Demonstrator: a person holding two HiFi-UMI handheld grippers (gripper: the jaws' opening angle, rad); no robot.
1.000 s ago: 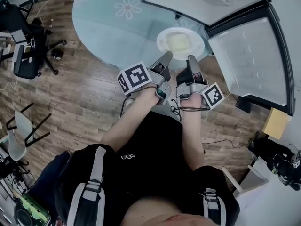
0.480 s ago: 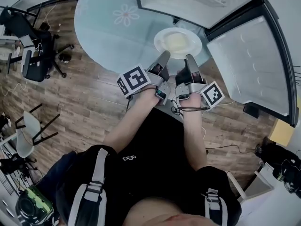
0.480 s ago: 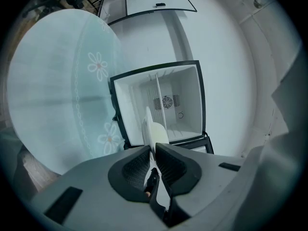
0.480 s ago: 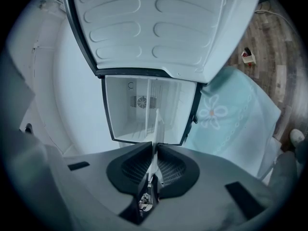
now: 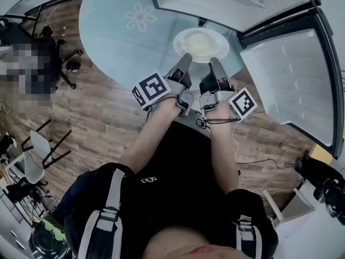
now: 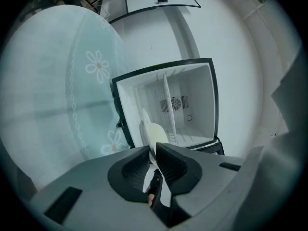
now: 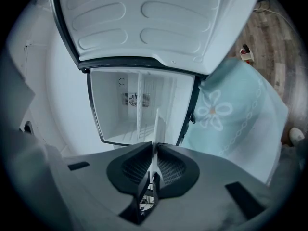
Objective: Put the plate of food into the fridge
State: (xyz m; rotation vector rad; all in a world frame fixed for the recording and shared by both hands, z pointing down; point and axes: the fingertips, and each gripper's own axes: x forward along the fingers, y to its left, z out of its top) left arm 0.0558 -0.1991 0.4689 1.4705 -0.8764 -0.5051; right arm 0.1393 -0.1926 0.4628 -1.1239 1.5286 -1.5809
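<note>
The fridge point(image 6: 197, 95) stands open. Just before it, over the table point(image 5: 124, 42), the plate point(image 5: 200, 43) of food is not yet inside; carrying it in and letting go remain. The left gripper point(image 5: 185, 61) and right gripper point(image 5: 213, 63) each clamp its near rim in their jaws, the right's having just eased slightly wider.

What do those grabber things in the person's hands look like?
The left gripper and right gripper are both grey, and each carries a white cube with black square markers. Their fingers are dark and ribbed inside. The person wears a black top.
</note>
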